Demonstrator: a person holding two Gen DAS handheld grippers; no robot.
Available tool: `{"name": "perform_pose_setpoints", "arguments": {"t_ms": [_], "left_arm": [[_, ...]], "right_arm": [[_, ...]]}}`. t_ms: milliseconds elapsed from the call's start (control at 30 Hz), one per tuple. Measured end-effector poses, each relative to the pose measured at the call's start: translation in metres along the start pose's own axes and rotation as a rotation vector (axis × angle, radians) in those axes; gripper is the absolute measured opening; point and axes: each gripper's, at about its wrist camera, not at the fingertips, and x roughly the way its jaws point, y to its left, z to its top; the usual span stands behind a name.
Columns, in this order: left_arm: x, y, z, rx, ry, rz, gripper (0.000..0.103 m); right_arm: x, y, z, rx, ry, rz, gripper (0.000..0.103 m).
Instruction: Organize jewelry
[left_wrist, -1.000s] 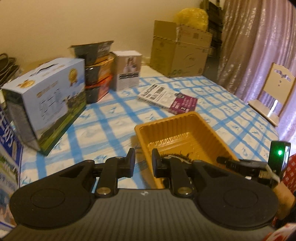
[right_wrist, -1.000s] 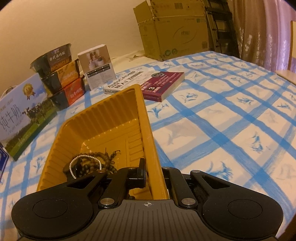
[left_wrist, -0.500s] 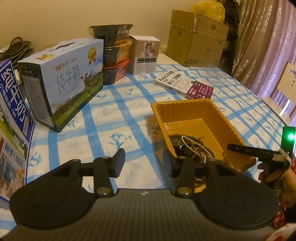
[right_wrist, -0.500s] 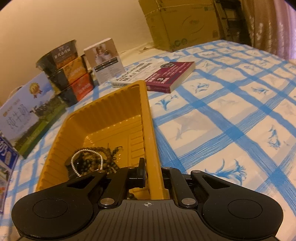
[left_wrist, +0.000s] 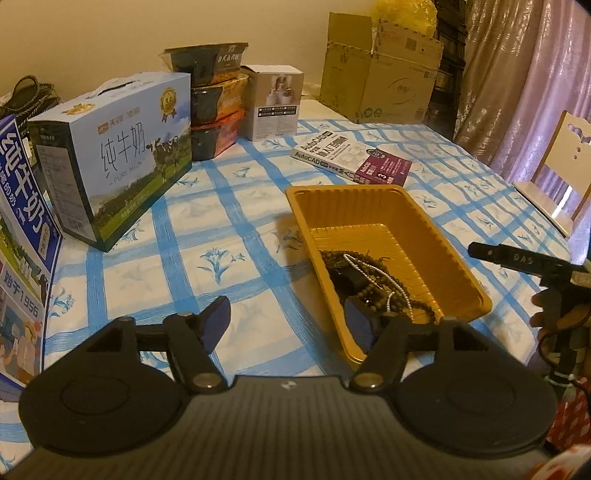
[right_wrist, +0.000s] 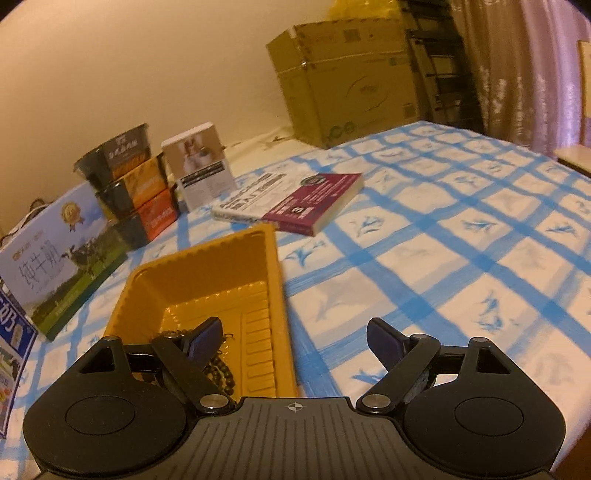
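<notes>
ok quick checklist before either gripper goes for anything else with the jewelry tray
1. Left gripper free of load: ok, jaws opening, nothing between the pads, only the tablecloth beyond them.
2. Right gripper free of the tray: ok, jaws opening, straddling the near rim without pressing it.
3. Yellow tray flat on the tablecloth: ok, it looks level in both views.
4. Jewelry inside the tray: ok, beads and a silver chain piled at the near end.
5. Pieces untangled: not ok, the strands overlap in one heap.
6. Loose jewelry left on the table: cannot tell, none shows, but the grippers hide the near edge.
</notes>
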Motion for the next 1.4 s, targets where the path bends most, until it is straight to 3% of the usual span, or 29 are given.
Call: {"name": "perform_pose_setpoints", "arguments": {"t_ms": [433,567,933,1400], "left_arm": [[-0.06,-0.012,-0.022,0.02,-0.06,0.062,0.092],[-0.084,-0.016,-0.036,0.039,-0.098,0.092,0.092],[-0.14,-0.016,-0.073,-0.008,-0.1,0.066,0.092],[-0.173,-0.031,-0.115,-0.016,-0.086,0.079,0.092]], "right_arm": [[-0.09,0.072,-0.025,-0.151,0.029,-0.021,0.085],[-0.116,0.092,-0.041,-0.173,0.041,-0.016,0.085],[-0.179,0.136,-0.084,-0.263,0.049,0.064,0.085],[-0.213,0.139,-0.117,-0.232,0.088,0.132,0.085]]}}
